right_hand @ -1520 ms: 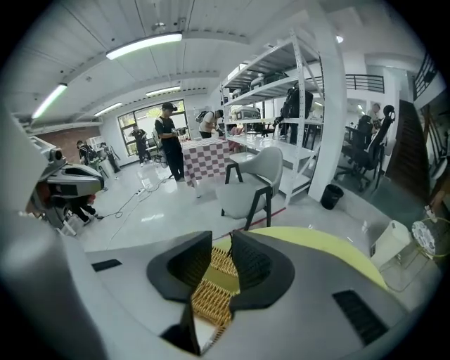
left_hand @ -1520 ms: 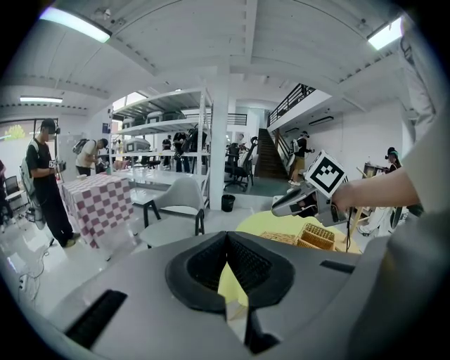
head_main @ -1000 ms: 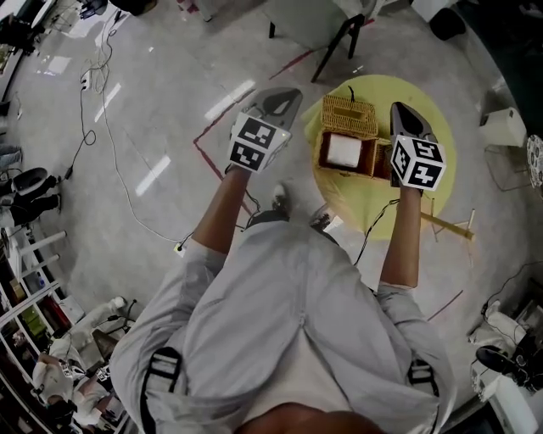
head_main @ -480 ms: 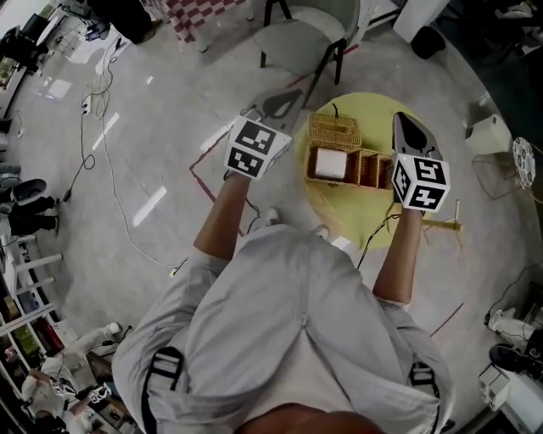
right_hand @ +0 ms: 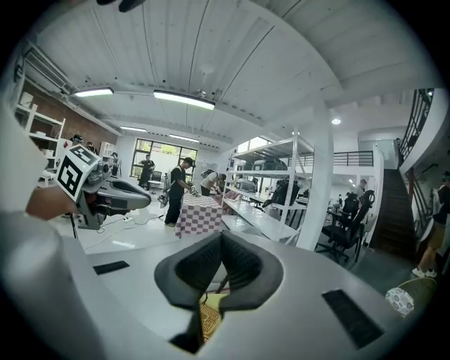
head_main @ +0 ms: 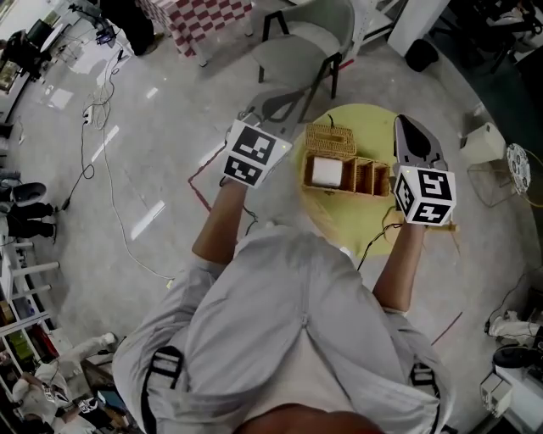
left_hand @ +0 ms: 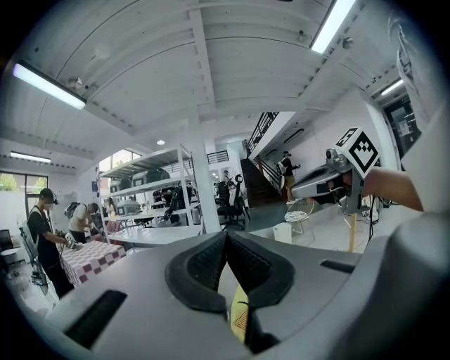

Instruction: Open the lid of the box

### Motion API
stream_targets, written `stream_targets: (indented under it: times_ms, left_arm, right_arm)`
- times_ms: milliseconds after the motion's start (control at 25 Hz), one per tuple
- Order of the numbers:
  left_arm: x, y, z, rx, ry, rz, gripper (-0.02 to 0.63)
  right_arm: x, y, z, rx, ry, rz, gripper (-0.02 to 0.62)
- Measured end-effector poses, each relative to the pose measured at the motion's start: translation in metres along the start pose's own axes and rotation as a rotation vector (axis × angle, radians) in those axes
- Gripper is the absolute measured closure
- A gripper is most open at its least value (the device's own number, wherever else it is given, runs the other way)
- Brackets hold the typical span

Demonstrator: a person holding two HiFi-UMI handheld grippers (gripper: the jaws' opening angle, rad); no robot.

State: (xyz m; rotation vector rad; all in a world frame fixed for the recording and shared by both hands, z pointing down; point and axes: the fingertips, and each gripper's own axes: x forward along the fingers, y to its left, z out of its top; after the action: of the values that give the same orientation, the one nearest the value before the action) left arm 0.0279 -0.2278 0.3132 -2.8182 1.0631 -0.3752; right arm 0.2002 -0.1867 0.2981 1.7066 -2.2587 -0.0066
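A wicker box (head_main: pixel 363 177) stands on a round yellow table (head_main: pixel 365 222). Its lid (head_main: pixel 330 140) is raised and leans back on the far side. A white object (head_main: pixel 327 172) lies in the left part of the box. My left gripper (head_main: pixel 287 100) hovers left of the box, shut and empty. My right gripper (head_main: pixel 411 125) hovers at the box's right end, also shut with nothing held. In the left gripper view the pads (left_hand: pixel 242 264) meet over a sliver of yellow table. Below the closed pads (right_hand: pixel 238 264) in the right gripper view shows a bit of wicker (right_hand: pixel 209 318).
A grey chair (head_main: pixel 297 47) stands just beyond the table, with a checked tablecloth (head_main: pixel 197 17) farther back. Cables (head_main: pixel 110 169) run over the floor at left. A white box (head_main: pixel 477 144) and a round fan (head_main: pixel 517 159) sit right of the table.
The head view has shifted, so box and table sit lower in the frame. Both grippers stay on either side of the box; the right one has drawn back slightly.
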Motion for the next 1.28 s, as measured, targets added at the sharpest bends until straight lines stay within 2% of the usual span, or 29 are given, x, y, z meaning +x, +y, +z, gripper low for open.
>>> stream_targets:
  times_ms: [400,1280]
  left_arm:
    - [-0.006,0.001,0.02,0.015,-0.04,0.005,0.578]
    - [-0.001,0.005,0.007,-0.008,-0.011,-0.006,0.578]
  right_arm:
    - [-0.005,0.013,0.017,-0.048,-0.02,0.019,0.572]
    - [0.005,0.016,0.006,-0.018,0.007,0.043,0.572]
